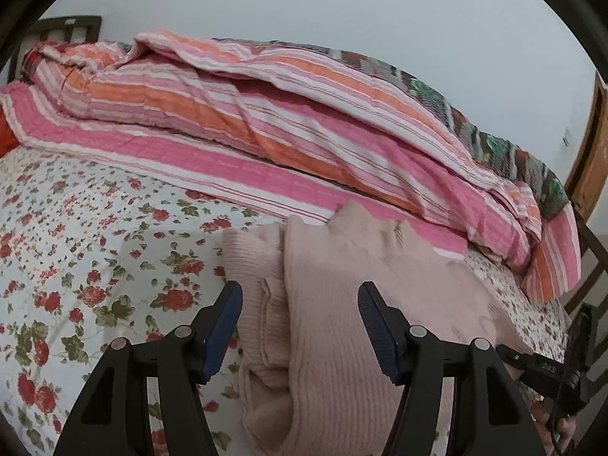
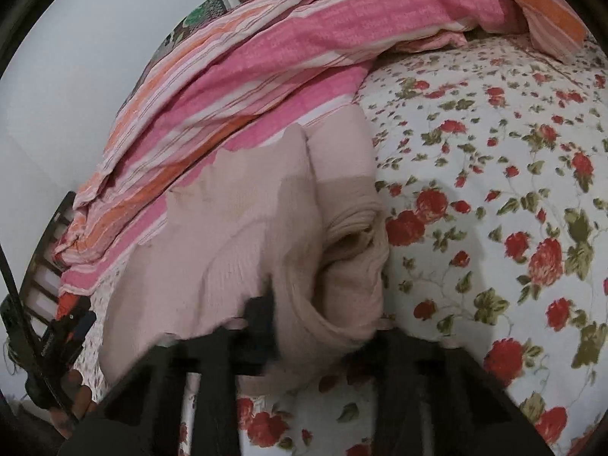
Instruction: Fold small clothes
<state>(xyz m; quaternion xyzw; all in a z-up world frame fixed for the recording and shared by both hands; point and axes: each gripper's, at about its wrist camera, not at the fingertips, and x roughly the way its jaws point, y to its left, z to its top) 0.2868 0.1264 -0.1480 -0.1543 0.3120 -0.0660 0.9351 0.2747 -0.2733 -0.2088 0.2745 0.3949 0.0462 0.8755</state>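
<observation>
Left wrist view: we see our left gripper [image 1: 300,326] with its blue-padded fingers [image 1: 224,326] standing apart above the pale pink knit sweater [image 1: 342,342], not pressing on it; the sweater lies partly folded on the floral bedsheet [image 1: 95,266], its far edge just against the pink and orange striped blanket [image 1: 266,133]. In the right wrist view, blurred, our right gripper [image 2: 277,326] has its jaws drawn nearly together on a bunched fold of the sweater near its lower edge, the knit gathered up between them.
</observation>
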